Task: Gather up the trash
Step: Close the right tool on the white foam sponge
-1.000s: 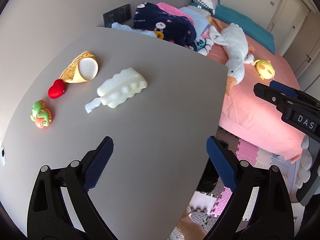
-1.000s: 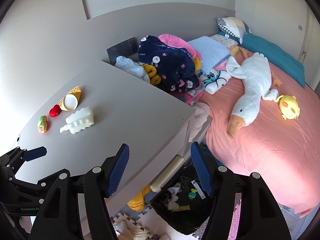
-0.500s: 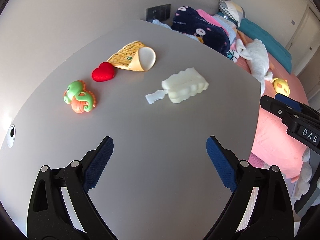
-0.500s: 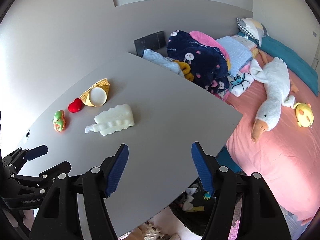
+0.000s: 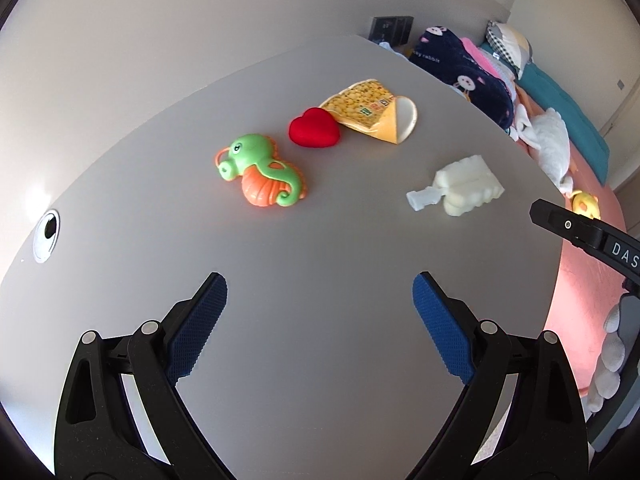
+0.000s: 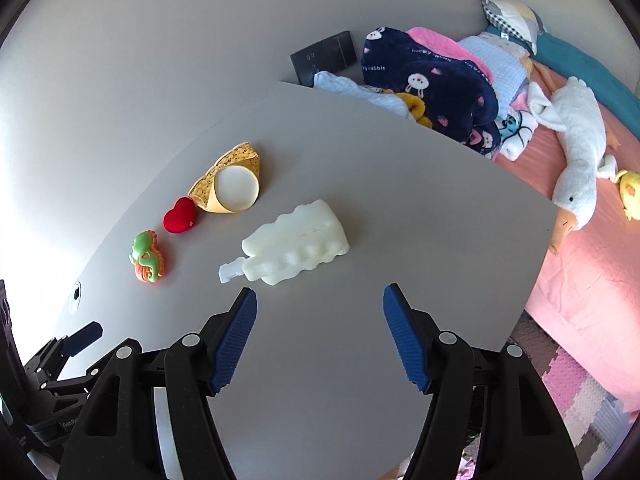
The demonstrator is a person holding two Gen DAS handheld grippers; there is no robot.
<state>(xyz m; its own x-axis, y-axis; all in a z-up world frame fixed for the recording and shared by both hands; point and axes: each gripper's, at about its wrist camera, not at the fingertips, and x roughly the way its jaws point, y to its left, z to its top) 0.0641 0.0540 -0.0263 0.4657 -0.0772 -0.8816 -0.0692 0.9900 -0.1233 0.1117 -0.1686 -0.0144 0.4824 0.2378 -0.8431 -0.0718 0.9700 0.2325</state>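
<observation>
On the grey table (image 5: 320, 248) lie a yellow snack wrapper (image 5: 370, 114), a red heart (image 5: 315, 133), a green and orange seahorse toy (image 5: 262, 170) and a white foam piece (image 5: 460, 188). My left gripper (image 5: 320, 312) is open and empty over the table's near part, short of the seahorse. In the right wrist view the wrapper (image 6: 230, 186), heart (image 6: 180, 216), seahorse (image 6: 147, 256) and foam piece (image 6: 294, 244) show too. My right gripper (image 6: 320, 320) is open and empty, just short of the foam piece.
A bed (image 6: 580, 264) with a pink sheet, a white goose plush (image 6: 576, 152) and a dark blue blanket (image 6: 432, 84) lies right of the table. A cable hole (image 5: 46, 234) is at the table's left. Foam floor mats (image 6: 576, 392) lie beside the bed.
Both grippers have swung left and moved in over the table; the objects now sit closer and more central in both views. Both stay open.
</observation>
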